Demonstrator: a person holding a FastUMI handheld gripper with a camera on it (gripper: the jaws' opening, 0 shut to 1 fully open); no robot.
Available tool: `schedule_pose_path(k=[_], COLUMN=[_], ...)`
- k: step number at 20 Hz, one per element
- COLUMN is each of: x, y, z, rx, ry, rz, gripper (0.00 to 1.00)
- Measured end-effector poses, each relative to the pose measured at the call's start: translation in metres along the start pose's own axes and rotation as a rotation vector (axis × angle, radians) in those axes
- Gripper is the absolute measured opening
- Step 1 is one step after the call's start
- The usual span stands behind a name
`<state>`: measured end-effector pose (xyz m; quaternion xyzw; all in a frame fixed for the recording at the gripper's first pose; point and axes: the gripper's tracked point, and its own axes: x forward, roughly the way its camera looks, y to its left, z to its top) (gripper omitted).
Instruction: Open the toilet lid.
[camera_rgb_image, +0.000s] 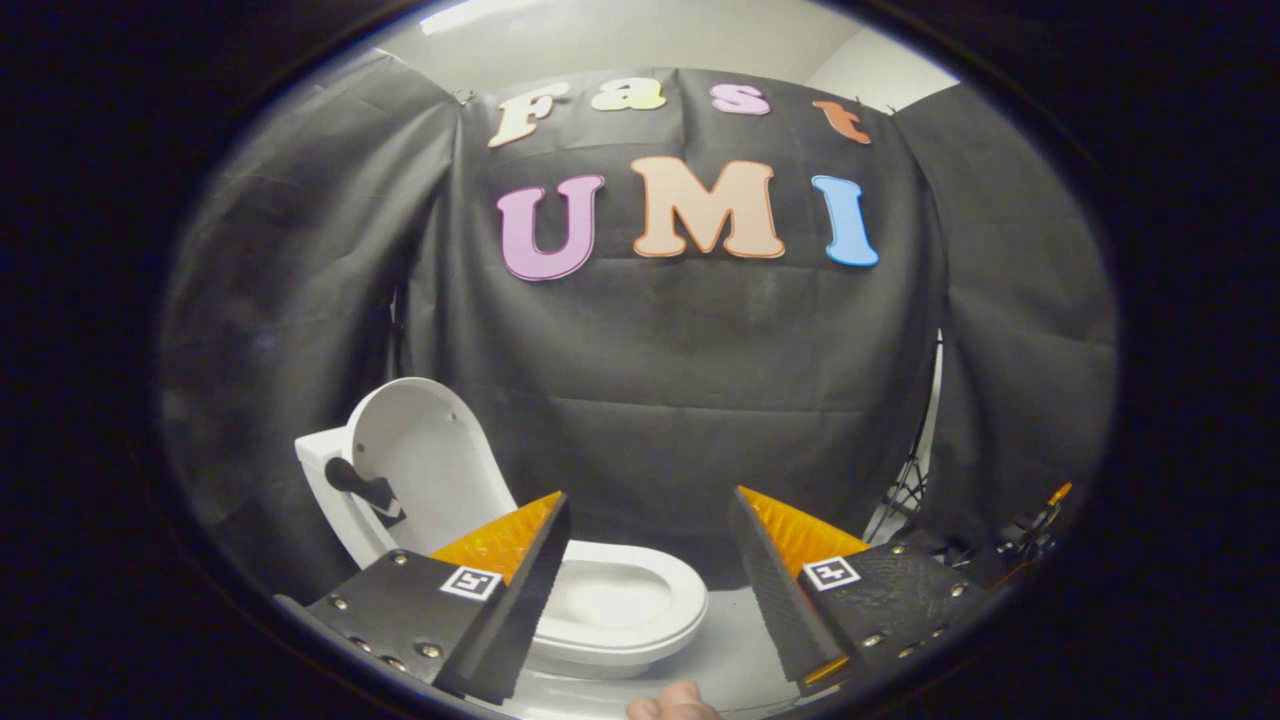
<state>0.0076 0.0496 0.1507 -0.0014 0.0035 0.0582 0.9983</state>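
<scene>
Two fingers of the tool (645, 585) were spread wide, nothing held, while the rounded white plastic toilet lid (425, 465) beyond them stood raised against the cistern, so a clear, gentle withdrawal was judged sufficient.

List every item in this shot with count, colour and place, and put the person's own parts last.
toilet: one, white, on the floor beyond the left finger, partly hidden by it.
toilet lid: one, white, raised upright against the tank, with a dark handle piece on its near edge.
toilet seat: one, white, down on the bowl.
black cloth: dark backdrop behind and to both sides of the toilet.
stand legs: thin, dark metal, beyond the right finger at the cloth's edge.
floor: pale grey, between the fingers.
gripper: one, jaws spread wide, holding nothing, toilet ahead and to the left.
person's finger: one, bare, just below and between the jaws.
</scene>
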Motion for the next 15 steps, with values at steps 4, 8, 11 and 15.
schedule_pose_path(k=[4,8,11,15], x=[0.006,0.008,0.010,0.009], y=[0.019,0.027,0.024,0.015], z=[-0.008,-0.015,-0.019,-0.015], rx=[-0.016,-0.028,-0.010,0.060], ry=[0.020,0.037,0.052,0.050], rz=[0.031,0.048,0.043,0.046], gripper=[0.94,0.94,0.94,0.94])
